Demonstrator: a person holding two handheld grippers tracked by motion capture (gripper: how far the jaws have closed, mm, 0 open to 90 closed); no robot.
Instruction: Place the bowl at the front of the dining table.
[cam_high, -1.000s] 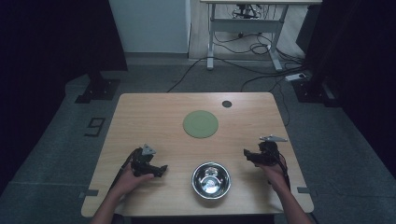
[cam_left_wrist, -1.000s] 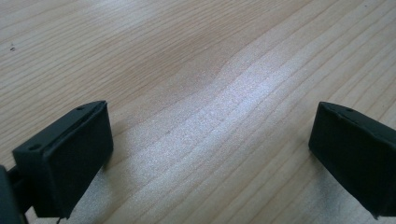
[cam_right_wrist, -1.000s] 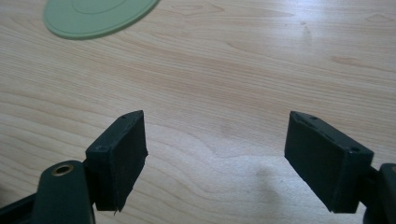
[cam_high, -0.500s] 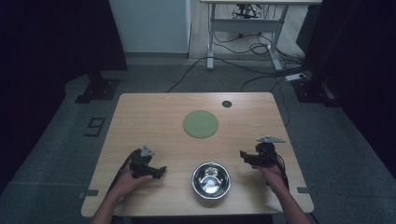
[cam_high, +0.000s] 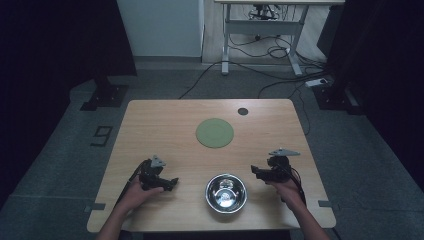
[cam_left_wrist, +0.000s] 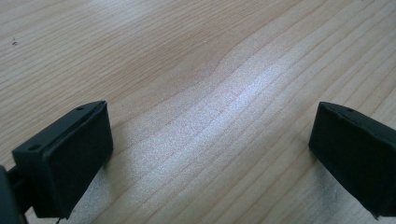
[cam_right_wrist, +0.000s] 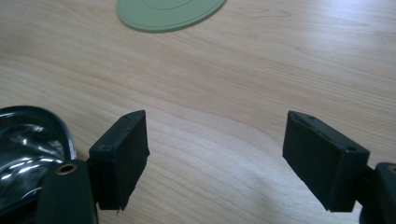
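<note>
A pale wooden surface (cam_high: 165, 125) is seen from above, with a person's forearms entering from the near edge. A shiny metal bowl (cam_high: 226, 192) is placed near that front edge, between the two hands. A flat green disc (cam_high: 214, 132) is laid farther back, around the middle, well apart from the bowl. The left gripper (cam_high: 169, 183) is rested low at the bowl's left, its jaws held wide apart with bare wood between them. The right gripper (cam_high: 256, 171) is held just beside the bowl's right rim, jaws likewise spread and empty; in the right gripper view the bowl's rim (cam_right_wrist: 56, 126) is seen beside one jaw. The reach toward the bowl is judged to be in hand. A sideways approach and a closing on the rim would be called for next. Open room is left all around, though the front edge lies near.
</note>
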